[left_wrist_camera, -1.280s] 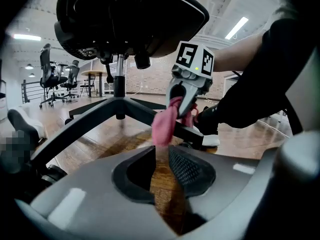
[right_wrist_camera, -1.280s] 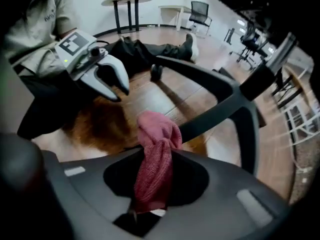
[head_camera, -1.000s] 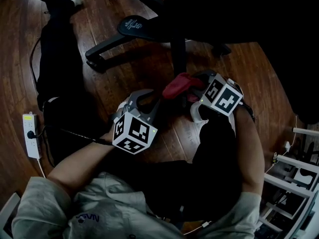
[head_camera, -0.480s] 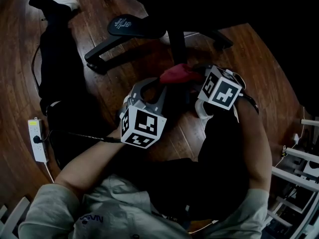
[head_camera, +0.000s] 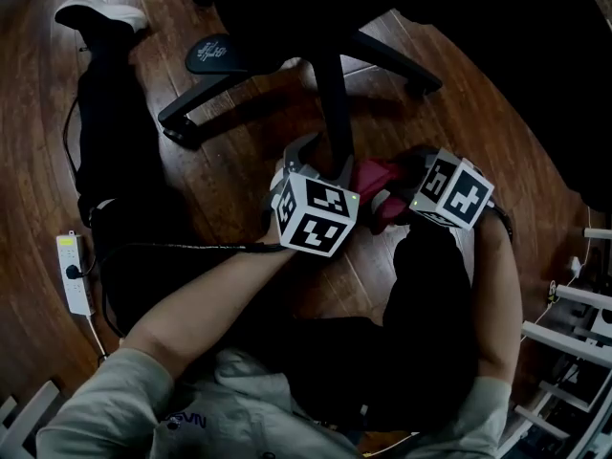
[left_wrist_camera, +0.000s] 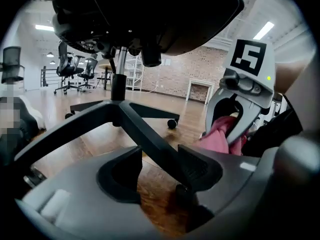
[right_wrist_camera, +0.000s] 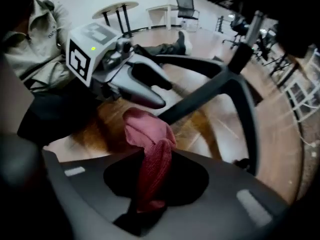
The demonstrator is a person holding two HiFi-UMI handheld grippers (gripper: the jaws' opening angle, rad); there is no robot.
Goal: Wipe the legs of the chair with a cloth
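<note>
Cloth: a red cloth [right_wrist_camera: 148, 129], ribbed and bunched, sits just beside the nearest chair leg [left_wrist_camera: 145, 134] and between the two grippers, above the wooden floor [head_camera: 229, 165].
Right gripper: the right gripper [right_wrist_camera: 155, 181] is closed on the cloth. Its pads pinch a narrow fold, and a larger bunch stands free beyond the tips.
Left gripper: the left gripper [left_wrist_camera: 161, 168] has its jaws partly apart, and they have just been opening. The chair leg runs between them, close to one pad, but no squeeze on it shows.
Chair: the chair's black legs slope from the central column [left_wrist_camera: 118, 86] down to casters [left_wrist_camera: 172, 124] on the floor.
How the cloth handles: it looks light, limp and easy to crush. It should drape over the leg rather than hold a shape, and a thin fold could drag out of the pads under friction.
Where to hold it: probably a deep bite near the middle of the bunch, leaving enough loose cloth to wrap the leg's top and sides.
How the leg handles: it looks stiff, smooth and probably slick. On casters the chair may roll away under a firm stroke, so the left gripper astride the leg looks well placed to steady it.
</note>
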